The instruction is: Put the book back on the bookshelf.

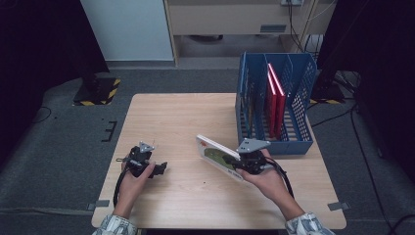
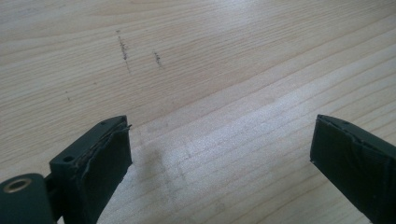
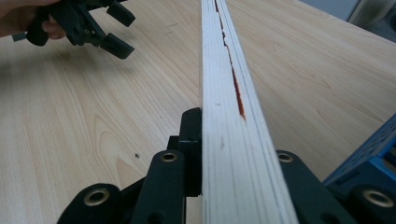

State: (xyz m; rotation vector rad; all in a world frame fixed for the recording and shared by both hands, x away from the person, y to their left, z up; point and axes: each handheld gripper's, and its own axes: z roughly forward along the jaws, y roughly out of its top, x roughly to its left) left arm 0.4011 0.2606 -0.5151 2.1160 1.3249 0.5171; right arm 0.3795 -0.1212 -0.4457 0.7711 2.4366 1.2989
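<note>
Right gripper [image 1: 241,161] pinches a thin white-covered book with a green picture [image 1: 218,156], holding it tilted above the light wooden table [image 1: 176,117], just near-left of the blue plastic slotted file rack [image 1: 298,83] containing red books [image 1: 275,98]. Left gripper [image 1: 159,168] rests at near left, jaws spread over bare wood, well apart from the book.

Both grippers are black, the left gripper [image 1: 161,168] and the right gripper [image 1: 235,164] each topped by a grey three-cornered plate and trailing a black cable. The jaws are blocky, faced with dark pads whose edges look frayed; brass-coloured eyelets ring the pivot holes. The person's sleeves [image 1: 115,226] seem pale with a mottled print, though blurred.
</note>
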